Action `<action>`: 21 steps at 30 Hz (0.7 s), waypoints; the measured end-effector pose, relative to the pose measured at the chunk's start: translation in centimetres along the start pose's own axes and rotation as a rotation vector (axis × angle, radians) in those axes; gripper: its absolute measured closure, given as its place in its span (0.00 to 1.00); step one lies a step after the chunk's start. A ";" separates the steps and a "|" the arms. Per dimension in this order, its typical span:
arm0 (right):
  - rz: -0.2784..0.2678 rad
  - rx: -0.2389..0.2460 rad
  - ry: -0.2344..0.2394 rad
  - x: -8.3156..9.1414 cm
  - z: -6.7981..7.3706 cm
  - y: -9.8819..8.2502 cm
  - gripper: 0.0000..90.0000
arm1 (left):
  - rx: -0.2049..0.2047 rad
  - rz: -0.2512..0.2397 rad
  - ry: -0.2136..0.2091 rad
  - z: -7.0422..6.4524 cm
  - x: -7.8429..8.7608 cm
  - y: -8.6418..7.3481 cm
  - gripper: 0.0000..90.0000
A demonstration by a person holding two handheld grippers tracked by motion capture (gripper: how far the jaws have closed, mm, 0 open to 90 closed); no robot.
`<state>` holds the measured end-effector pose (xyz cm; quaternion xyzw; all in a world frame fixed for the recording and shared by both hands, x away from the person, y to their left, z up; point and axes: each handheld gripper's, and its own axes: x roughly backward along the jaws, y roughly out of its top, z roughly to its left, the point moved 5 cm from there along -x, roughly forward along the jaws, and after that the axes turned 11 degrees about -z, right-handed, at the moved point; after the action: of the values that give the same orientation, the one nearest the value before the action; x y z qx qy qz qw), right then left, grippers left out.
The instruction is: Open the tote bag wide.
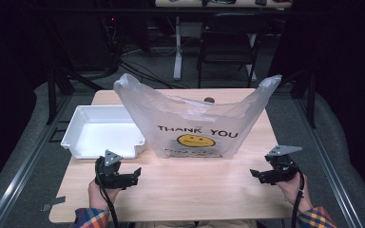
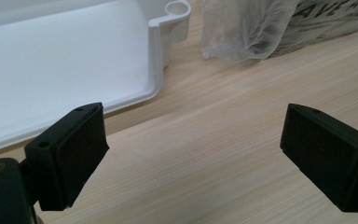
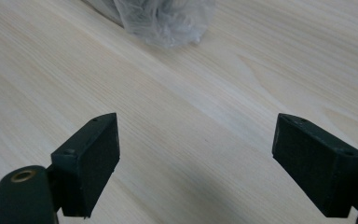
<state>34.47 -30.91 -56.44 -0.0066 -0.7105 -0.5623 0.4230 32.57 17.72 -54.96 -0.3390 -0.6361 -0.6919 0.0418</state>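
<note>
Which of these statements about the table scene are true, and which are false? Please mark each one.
1. The plastic bag stands upright with its handles raised. True.
2. The white tray lies to the right of the bag. False: it lies to its left.
3. The left gripper is open and holds nothing. True.
4. The right gripper is shut on a bag handle. False: it is open above the bare wooden table.
5. The bag shows a smiley face under the words THANK YOU. True.

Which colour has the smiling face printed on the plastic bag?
Yellow, with black eyes and mouth. The face on the plastic bag shows best in the high view.
</note>
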 end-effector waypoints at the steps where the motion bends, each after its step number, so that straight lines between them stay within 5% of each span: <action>1: 0.000 0.000 0.000 0.0 0.0 0.0 0.17 | -0.004 -0.003 -0.004 -0.1 0.0 0.2 0.09; 9: -0.053 0.014 0.018 0.2 0.9 2.3 0.25 | -0.002 -0.071 -0.038 -0.8 0.3 2.2 0.17; 14: -0.085 0.051 0.031 0.8 1.9 3.6 0.39 | 0.000 -0.108 -0.048 -1.4 0.0 3.5 0.19; 17: -0.145 0.050 0.062 1.2 2.6 5.1 0.47 | 0.014 -0.175 -0.051 -1.8 0.0 4.9 0.25; 21: -0.189 0.048 0.072 1.5 3.0 6.3 0.48 | 0.008 -0.202 -0.054 -2.3 -0.4 5.8 0.30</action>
<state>34.82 -26.89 -50.55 0.0910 -0.7054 -0.5825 0.3934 34.72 14.44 -50.15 -0.2915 -0.6708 -0.6805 -0.0441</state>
